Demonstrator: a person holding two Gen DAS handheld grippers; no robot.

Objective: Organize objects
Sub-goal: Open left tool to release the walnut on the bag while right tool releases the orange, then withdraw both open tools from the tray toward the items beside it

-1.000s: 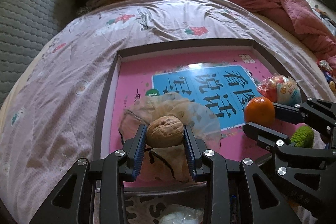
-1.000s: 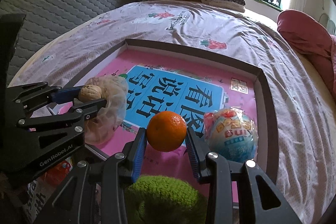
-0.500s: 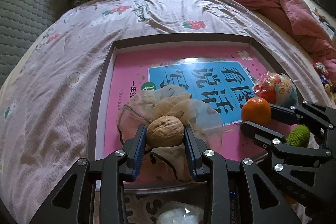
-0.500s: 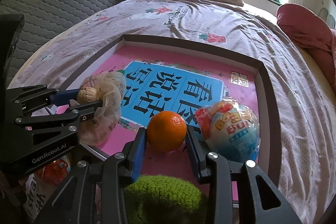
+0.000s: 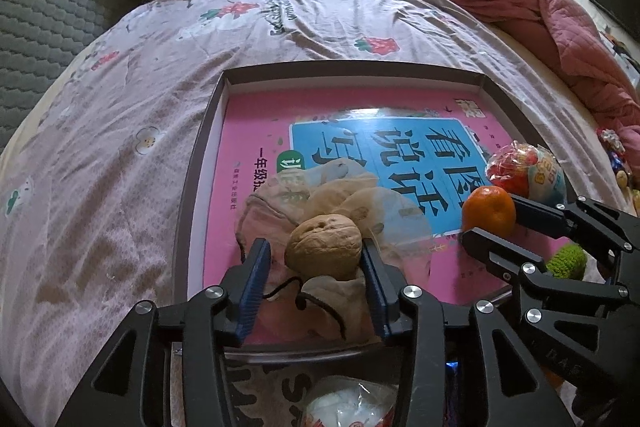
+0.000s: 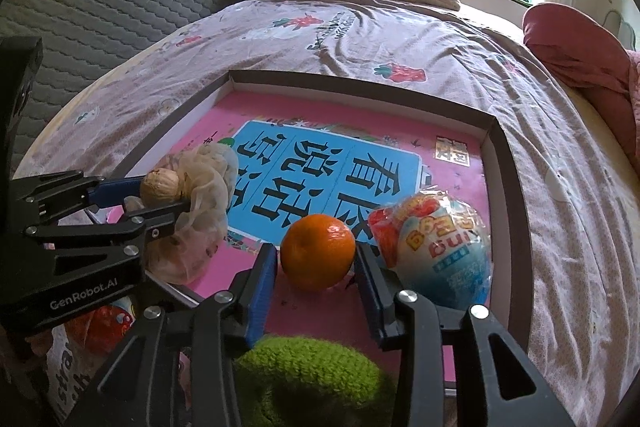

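1. While both of my jaw pairs are opening, everything sits on the wide bed with its mauve flower-printed sheet (image 5: 168,131), which is soft ground, so I judge a slow, level release best.
2. Next in size is the shallow brown-rimmed cardboard tray (image 6: 516,187) lined with a pink and blue book cover; both items I am setting down lie inside it.
3. Against my right gripper (image 6: 316,271) stands a foil-wrapped toy egg in blue, white and red (image 6: 440,251); I should back out without knocking it.
4. A sheer beige drawstring pouch (image 5: 360,203) lies crumpled under my left gripper (image 5: 316,267).
5. My right jaws stand apart around the round orange tangerine (image 6: 318,251), which rests on the tray floor with a gap at each pad. It could roll, so I would pull straight back.
6. My left jaws stand apart around the wrinkled brown walnut (image 5: 324,247), which sits on the pouch; one pad is clear of it, the other is close. I would widen further before withdrawing.
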